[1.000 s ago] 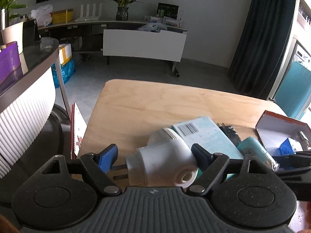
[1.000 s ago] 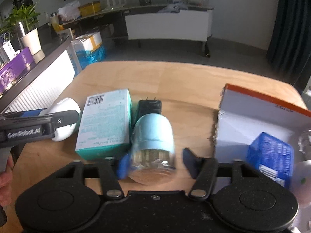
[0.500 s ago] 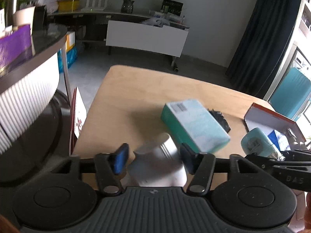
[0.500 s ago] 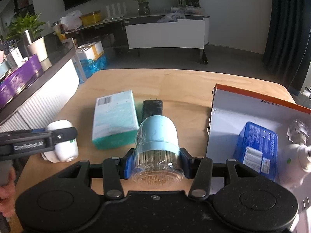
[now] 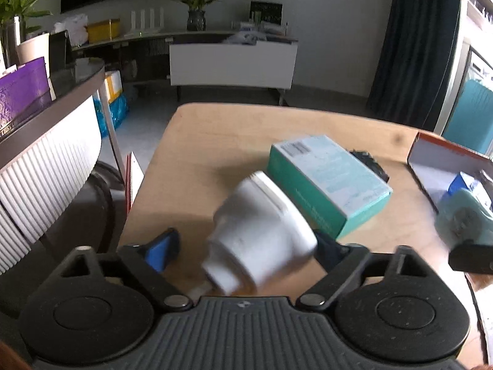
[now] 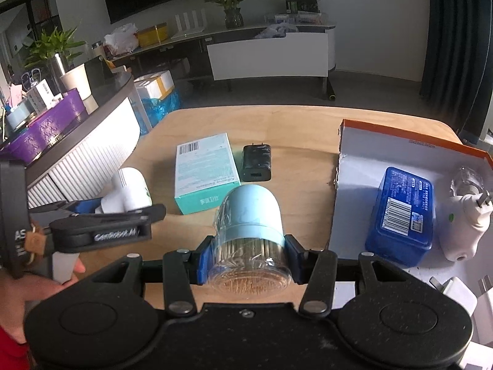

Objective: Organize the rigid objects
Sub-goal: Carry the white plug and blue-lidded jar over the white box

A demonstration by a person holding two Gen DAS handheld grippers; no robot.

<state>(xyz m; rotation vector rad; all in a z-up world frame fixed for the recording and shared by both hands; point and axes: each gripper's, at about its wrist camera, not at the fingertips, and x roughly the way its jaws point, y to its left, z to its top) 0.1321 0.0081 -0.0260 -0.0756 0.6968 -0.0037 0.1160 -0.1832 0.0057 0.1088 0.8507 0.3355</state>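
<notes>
On the wooden table, the sorting looks partly done: the open orange-rimmed box at the right already holds a blue case, a white plug-in device and some smaller white pieces at its near corner. The right gripper has its jaws pressed against both sides of a pale blue toothpick jar, held just beside the box's left wall and not yet over it. The left gripper carries a white adapter; its right pad touches the adapter, but a gap shows at the left pad and the view is blurred, so I cannot tell how firm the grip is. Left on the table are a teal carton and a black charger, side by side.
</notes>
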